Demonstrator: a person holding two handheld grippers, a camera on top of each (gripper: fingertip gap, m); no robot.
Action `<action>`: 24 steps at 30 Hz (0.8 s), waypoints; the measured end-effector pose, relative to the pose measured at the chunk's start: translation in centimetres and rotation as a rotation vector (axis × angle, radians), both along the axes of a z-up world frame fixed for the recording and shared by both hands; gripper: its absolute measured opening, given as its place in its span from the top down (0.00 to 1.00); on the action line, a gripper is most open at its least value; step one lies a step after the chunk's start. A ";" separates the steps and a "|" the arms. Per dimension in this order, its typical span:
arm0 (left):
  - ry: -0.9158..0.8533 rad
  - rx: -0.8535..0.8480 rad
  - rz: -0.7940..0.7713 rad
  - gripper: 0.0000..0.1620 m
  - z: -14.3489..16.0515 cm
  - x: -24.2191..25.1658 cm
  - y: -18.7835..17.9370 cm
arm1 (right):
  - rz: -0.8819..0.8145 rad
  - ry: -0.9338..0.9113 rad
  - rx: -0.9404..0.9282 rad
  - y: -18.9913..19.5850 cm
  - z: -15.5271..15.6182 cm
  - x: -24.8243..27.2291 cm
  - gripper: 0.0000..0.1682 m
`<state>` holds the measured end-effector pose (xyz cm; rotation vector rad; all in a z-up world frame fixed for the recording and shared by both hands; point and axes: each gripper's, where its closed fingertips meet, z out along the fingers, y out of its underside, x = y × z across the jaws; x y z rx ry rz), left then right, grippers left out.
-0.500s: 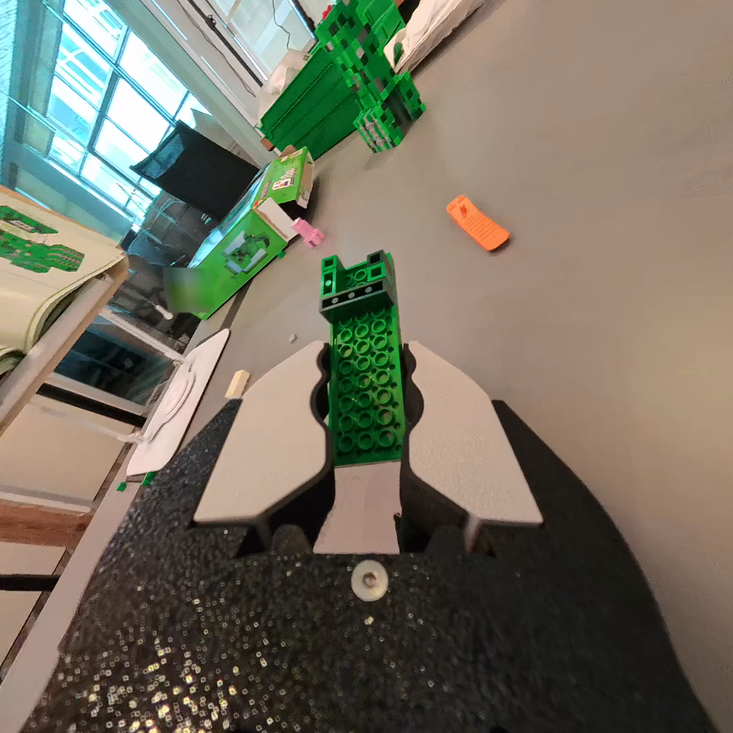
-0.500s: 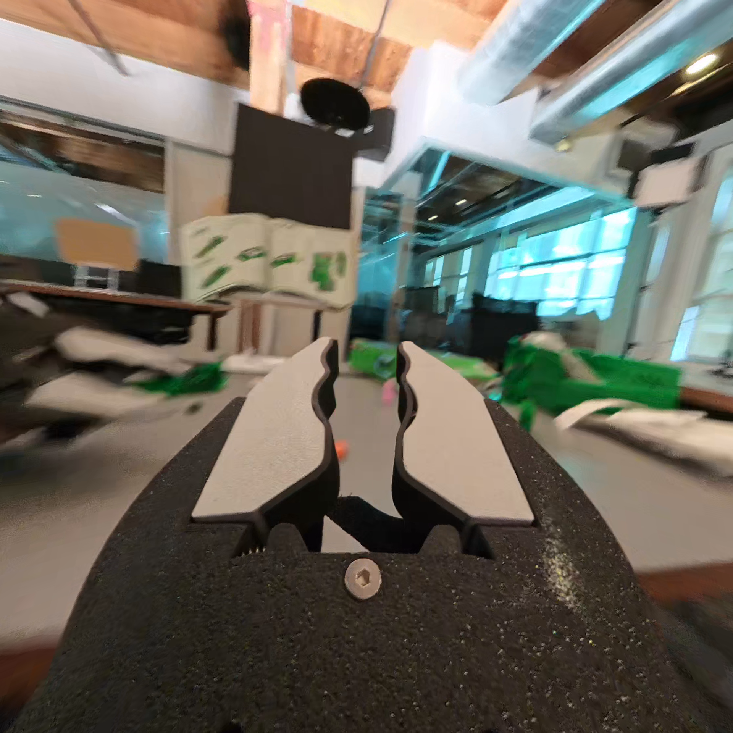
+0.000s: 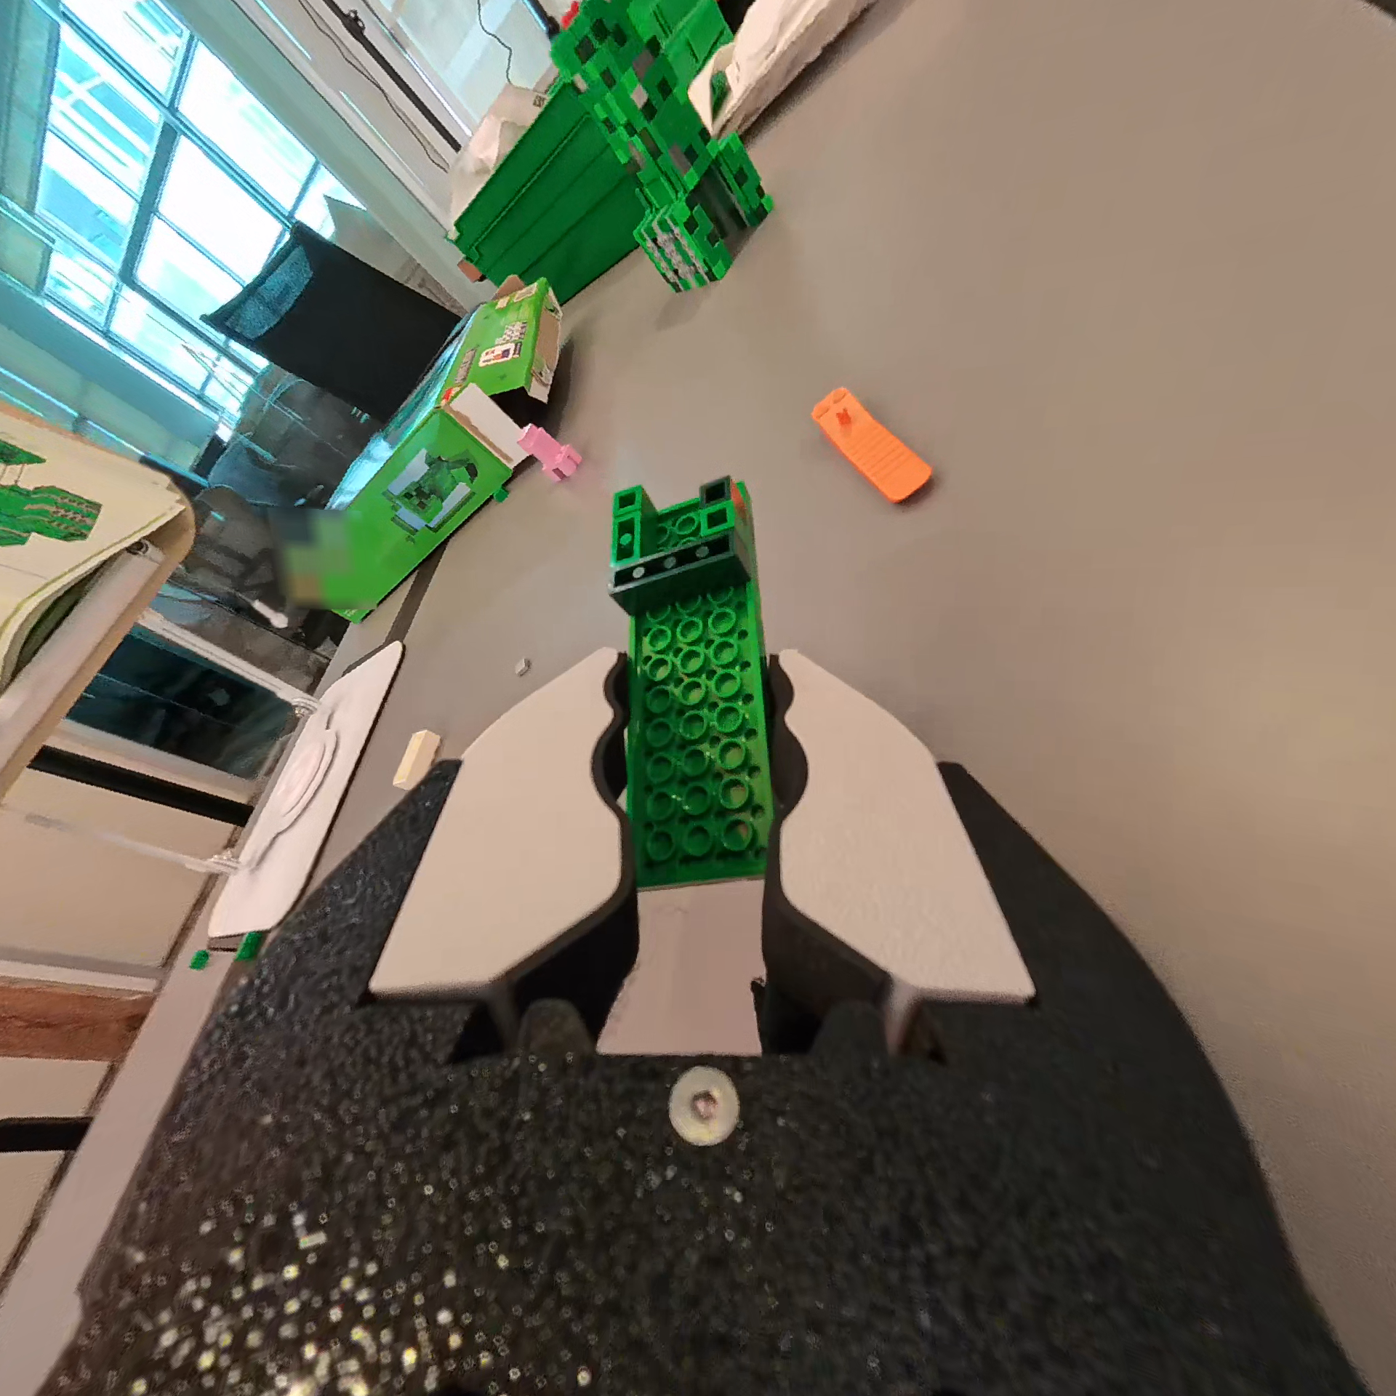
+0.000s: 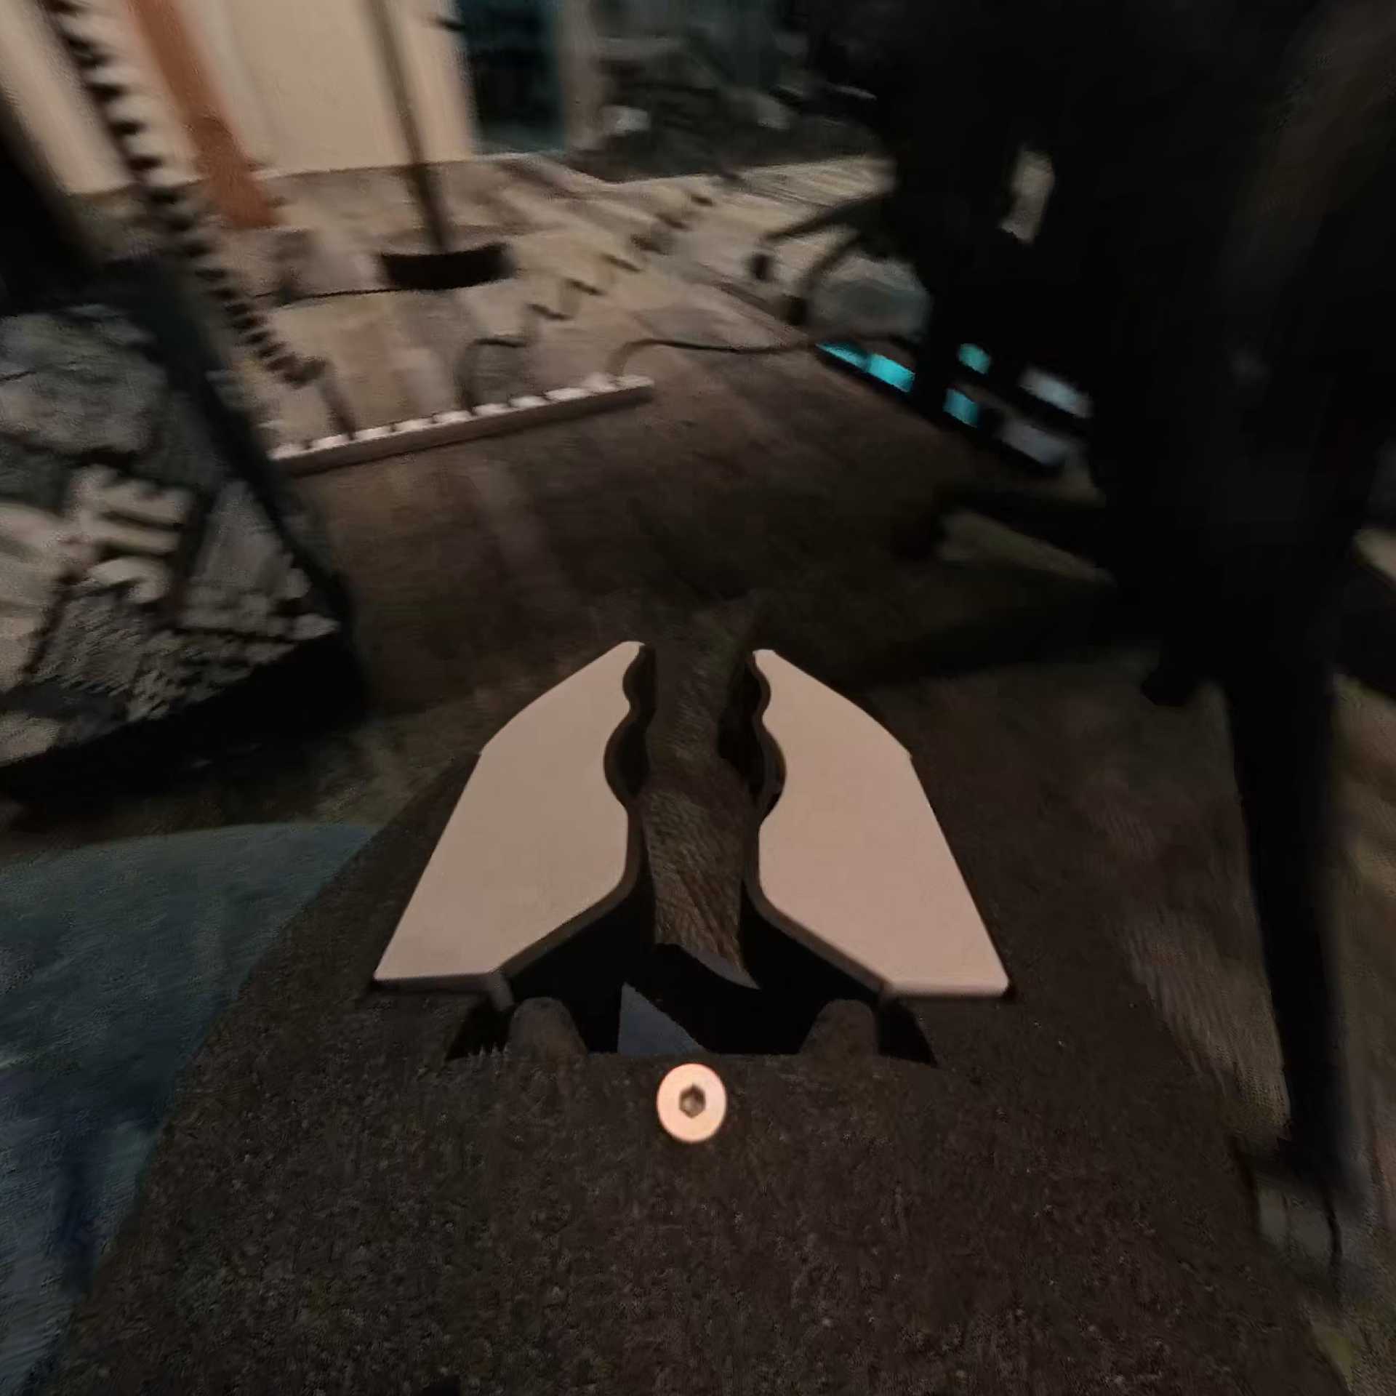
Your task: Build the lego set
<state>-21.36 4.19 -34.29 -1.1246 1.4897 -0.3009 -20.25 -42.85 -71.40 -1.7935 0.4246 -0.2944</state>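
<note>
A: Lego build (image 3: 657, 128), the big green one, is standing far off on the grey table (image 3: 1095, 378), beside the green boxes (image 3: 423, 498). What is changing?

B: The right gripper (image 4: 699, 680) is swinging away. Half a second ago it was facing the table and the booklet; now it is showing only a dark, blurred floor. Its jaws are slightly apart and holding nothing.

A: And the left gripper (image 3: 695, 680)?

B: It is clamping the green plate (image 3: 699, 748) by its long edges, underside up, above the table, almost as before. The orange separator (image 3: 872, 455) is lying well apart.

A: So I am guessing the right one is fetching the next piece.
</note>
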 end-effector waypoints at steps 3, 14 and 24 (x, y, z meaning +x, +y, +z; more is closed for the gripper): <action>0.046 0.040 -0.014 0.79 -0.5 0.3 -0.4 | -0.309 0.135 0.022 -6.3 -2.0 4.8 0.85; 0.015 -0.051 -0.025 0.79 -0.4 0.6 -0.4 | -0.570 0.310 0.112 -13.5 -6.4 6.8 0.77; 0.120 -0.184 -0.070 0.79 -2.6 1.2 -1.1 | -0.290 0.110 -0.077 -7.5 -6.3 5.4 0.77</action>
